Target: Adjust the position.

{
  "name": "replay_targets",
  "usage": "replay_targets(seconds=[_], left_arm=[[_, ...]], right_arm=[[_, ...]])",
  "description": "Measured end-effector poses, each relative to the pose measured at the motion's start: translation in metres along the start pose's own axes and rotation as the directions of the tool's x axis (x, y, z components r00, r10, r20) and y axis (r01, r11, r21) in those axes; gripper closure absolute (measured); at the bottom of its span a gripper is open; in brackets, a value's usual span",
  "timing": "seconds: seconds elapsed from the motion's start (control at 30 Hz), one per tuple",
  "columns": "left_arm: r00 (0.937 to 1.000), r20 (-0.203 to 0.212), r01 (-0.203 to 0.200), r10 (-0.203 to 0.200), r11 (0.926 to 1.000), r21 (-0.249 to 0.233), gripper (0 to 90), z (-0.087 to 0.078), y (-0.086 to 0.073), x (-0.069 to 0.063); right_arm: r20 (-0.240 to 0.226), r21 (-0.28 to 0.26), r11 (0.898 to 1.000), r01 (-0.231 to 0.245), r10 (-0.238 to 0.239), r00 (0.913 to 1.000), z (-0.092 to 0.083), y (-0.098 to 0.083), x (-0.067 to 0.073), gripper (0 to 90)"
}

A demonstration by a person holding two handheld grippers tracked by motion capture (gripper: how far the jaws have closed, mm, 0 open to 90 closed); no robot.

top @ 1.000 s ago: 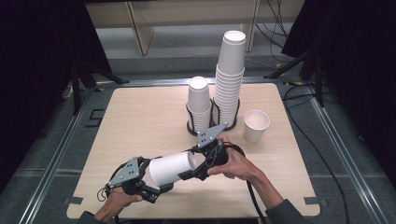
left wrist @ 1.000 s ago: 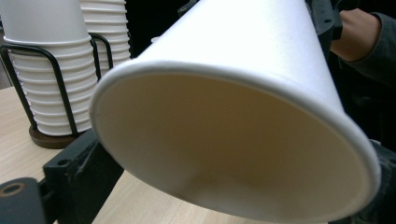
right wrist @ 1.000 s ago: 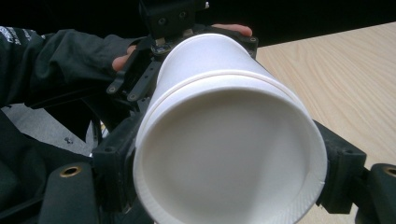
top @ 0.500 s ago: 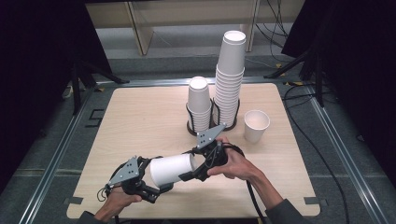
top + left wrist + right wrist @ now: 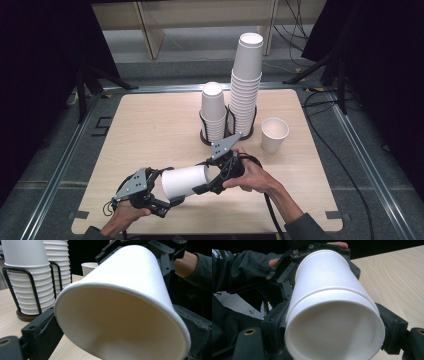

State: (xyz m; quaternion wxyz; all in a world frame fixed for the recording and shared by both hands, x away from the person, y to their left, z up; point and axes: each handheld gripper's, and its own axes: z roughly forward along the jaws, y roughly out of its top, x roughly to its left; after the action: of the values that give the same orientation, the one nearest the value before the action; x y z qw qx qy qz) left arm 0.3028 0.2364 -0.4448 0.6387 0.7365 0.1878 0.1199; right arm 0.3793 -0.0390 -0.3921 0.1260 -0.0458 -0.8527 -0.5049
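While it lies on its side above the near part of the tabletop (image 5: 150, 130), the white paper cup (image 5: 185, 181) is held between the 2 claws, one at each end. Its wide rim faces the left claw (image 5: 167, 197), whose jaws have just been closing and sit against the rim, one black jaw showing beside it in the left claw view. At the other end, the right claw (image 5: 207, 182) clamps the cup with a jaw on each side, as the right claw view shows; a ridge there suggests 2 nested cups, though that is hard to confirm. Beyond them, 2 stacks of cups stand in a black wire holder (image 5: 227, 131), the short stack (image 5: 213, 112) beside the tall stack (image 5: 246, 82). A single cup (image 5: 274, 134) stands upright to their right.
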Motion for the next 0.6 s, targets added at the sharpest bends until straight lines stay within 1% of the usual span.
replay_targets(seconds=[0.03, 0.07, 0.2, 0.23, 0.27, 0.3, 0.33, 0.37, 0.4, 0.43, 0.47, 0.5, 0.53, 0.57, 0.6], left_arm=[[1.0, 0.005, -0.001, 0.001, 1.0, 0.005, 5.7, -0.0004, 0.0002, 0.0005], [0.9999, 0.011, -0.002, 0.002, 1.0, 0.006, 6.6, -0.0006, 0.0005, 0.0011], [0.9997, 0.019, -0.013, 0.013, 0.9998, 0.017, 9.4, -0.0009, 0.0017, 0.0015], [0.9996, 0.022, -0.017, 0.016, 0.9996, 0.021, 10.4, -0.0008, 0.0017, 0.0013], [0.9996, 0.025, -0.016, 0.016, 0.9996, 0.024, 11.3, -0.0004, 0.002, 0.0006], [0.9991, 0.033, -0.03, 0.029, 0.999, 0.033, 12.4, -0.0004, 0.0021, 0.0004], [0.9987, 0.036, -0.038, 0.037, 0.9987, 0.034, 13.5, 0.0005, 0.0018, -0.0002], [0.9983, 0.039, -0.045, 0.043, 0.9977, 0.051, 14.2, 0.0006, 0.0021, -0.0007], [0.998, 0.046, -0.045, 0.043, 0.9983, 0.037, 14.6, 0.0023, 0.0014, -0.0012], [0.9976, 0.048, -0.052, 0.05, 0.9977, 0.043, 15.1, 0.0027, 0.0012, -0.0017], [0.9967, 0.043, -0.071, 0.068, 0.9945, 0.076, 15.4, 0.0011, 0.0024, -0.0016], [0.9972, 0.041, -0.065, 0.062, 0.995, 0.076, 15.8, 0.0018, 0.0022, -0.0027], [0.996, 0.04, -0.083, 0.08, 0.9921, 0.094, 15.9, 0.0015, 0.0023, -0.0021], [0.9961, 0.042, -0.081, 0.078, 0.9917, 0.1, 15.9, 0.0018, 0.0017, -0.0018], [0.9967, 0.036, -0.077, 0.073, 0.9917, 0.103, 16.0, 0.0028, 0.0009, -0.0019]], right_arm=[[-0.001, 0.0, 1.0, 0.002, -0.002, 1.0, 0.0, 0.0, 0.0, 24.9], [0.001, -0.01, 1.0, 0.025, -0.024, 0.9997, 0.0003, 0.0001, -0.0013, 25.0], [0.002, 0.003, 1.0, 0.028, -0.028, 0.9996, -0.0014, -0.0006, -0.0024, 25.1], [0.001, 0.017, 1.0, 0.002, -0.002, 1.0, -0.0022, -0.0013, -0.001, 24.9], [0.0, 0.013, 1.0, 0.016, -0.016, 0.9999, -0.002, -0.0018, -0.0024, 24.7], [0.002, 0.019, 1.0, 0.021, -0.021, 0.9998, -0.0023, -0.0023, -0.0031, 23.9], [0.008, 0.036, 0.999, 0.024, -0.024, 0.9997, -0.0023, -0.0029, -0.0035, 23.1], [0.014, 0.045, 0.999, 0.03, -0.031, 0.9994, -0.0025, -0.0031, -0.0035, 23.0], [0.015, 0.061, 0.997, 0.036, -0.037, 0.9992, -0.003, -0.0032, -0.0028, 23.1], [0.015, 0.073, 0.997, 0.038, -0.039, 0.9991, -0.0027, -0.0032, -0.0022, 23.0], [0.021, 0.084, 0.995, 0.046, -0.048, 0.9986, -0.0023, -0.0034, -0.0016, 22.8], [0.023, 0.099, 0.994, 0.04, -0.042, 0.9988, -0.0018, -0.0036, -0.0012, 22.2], [0.035, 0.121, 0.992, 0.016, -0.02, 0.9992, -0.0021, -0.0039, 0.0006, 21.2], [0.053, 0.136, 0.991, 0.014, -0.021, 0.9984, -0.0022, -0.0039, 0.0015, 19.8], [0.065, 0.148, 0.989, 0.027, -0.037, 0.9972, -0.0032, -0.0032, 0.0015, 19.7]])
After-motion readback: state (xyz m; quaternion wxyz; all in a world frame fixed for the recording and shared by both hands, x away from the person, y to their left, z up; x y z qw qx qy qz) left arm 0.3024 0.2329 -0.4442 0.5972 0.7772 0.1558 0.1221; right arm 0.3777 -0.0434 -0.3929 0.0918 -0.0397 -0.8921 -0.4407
